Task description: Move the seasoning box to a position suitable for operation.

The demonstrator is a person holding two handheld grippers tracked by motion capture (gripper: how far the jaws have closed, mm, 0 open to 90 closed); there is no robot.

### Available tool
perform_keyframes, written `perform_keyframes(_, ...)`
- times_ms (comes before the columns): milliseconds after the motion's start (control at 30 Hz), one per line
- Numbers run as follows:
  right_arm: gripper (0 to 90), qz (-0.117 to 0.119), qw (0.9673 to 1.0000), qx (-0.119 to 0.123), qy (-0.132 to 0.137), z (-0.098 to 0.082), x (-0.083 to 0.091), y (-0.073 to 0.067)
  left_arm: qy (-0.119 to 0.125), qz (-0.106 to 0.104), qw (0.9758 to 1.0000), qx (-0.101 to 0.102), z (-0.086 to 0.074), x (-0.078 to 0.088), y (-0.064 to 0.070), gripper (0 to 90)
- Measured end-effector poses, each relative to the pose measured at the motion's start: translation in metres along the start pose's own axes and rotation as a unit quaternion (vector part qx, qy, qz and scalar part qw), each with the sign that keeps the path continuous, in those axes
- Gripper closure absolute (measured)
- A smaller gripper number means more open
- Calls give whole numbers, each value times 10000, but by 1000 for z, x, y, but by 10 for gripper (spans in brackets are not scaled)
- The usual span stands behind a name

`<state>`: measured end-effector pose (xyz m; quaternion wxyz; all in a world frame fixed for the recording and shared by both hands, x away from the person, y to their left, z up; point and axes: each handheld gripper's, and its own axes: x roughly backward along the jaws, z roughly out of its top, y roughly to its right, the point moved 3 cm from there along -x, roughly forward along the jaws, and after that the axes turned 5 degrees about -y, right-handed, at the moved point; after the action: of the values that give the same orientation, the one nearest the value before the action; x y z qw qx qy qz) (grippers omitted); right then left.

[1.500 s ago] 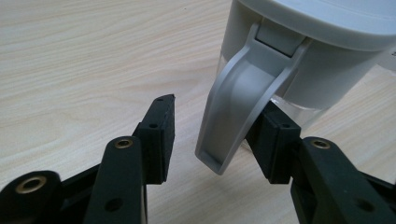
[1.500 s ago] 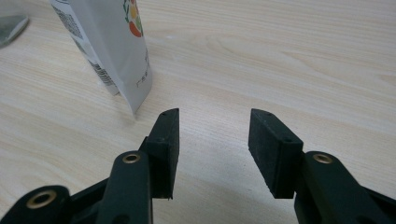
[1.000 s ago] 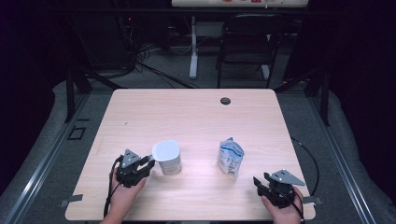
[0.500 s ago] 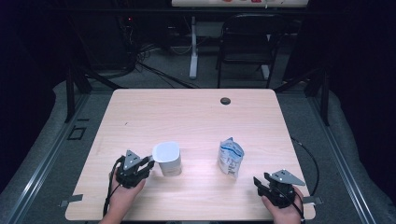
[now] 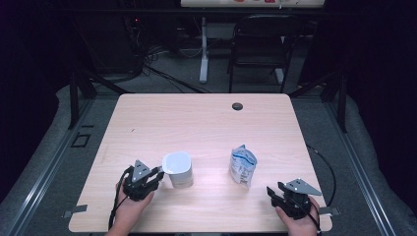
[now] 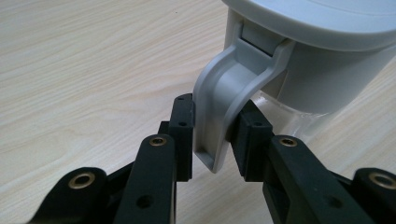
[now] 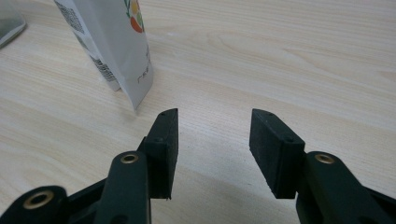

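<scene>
1. A pale wooden surface (image 5: 206, 128) is seen from above, with dark floor, cables and a folding chair (image 5: 258, 46) beyond its far edge.

2. A white lidded jug (image 5: 178, 168) stands upright on the near left part of the surface. Its grey handle (image 6: 224, 100) is turned toward the person's left hand.

3. The left gripper (image 5: 156, 176) is held low at the jug's left side. In the left gripper view, the handle is seen running down between the two black pads (image 6: 183, 126), and both pads are pressed against its sides (the jaws have just been closing, and the handle is now clamped between them).

4. The lid's broad rim (image 6: 322, 21) is seen at the top of the left gripper view, with the jug's clear body (image 6: 299, 119) below it, resting on the wood.

5. A small white and blue pouch (image 5: 242, 166) stands upright near the middle of the near half, well apart from the jug and to its right.

6. The right gripper (image 5: 276, 192) is held at the near right corner of the surface, near the pouch but not touching it. Its jaws are held apart with only bare wood between them; in the right gripper view, the pouch (image 7: 109, 42) is seen ahead and to the left.

7. A small dark round hole (image 5: 237, 106) is set in the surface near the far edge.
</scene>
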<state>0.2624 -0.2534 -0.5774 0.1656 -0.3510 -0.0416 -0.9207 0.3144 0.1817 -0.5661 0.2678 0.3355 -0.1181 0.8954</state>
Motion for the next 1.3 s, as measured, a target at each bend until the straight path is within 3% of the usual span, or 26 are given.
perform_keyframes(400, 525, 31, 9999, 106, 6, 1, 3, -4, -26, -144, 9997, -170, -2, 4, 13, 719)
perform_keyframes(833, 525, 120, 9995, 278, 53, 3, 7, -15, -144, -408, 9980, -461, -4, 11, 41, 717)
perform_keyframes(1300, 525, 136, 9995, 289, 14, 3, 6, -15, -108, -477, 9978, -454, -4, 10, 41, 715)
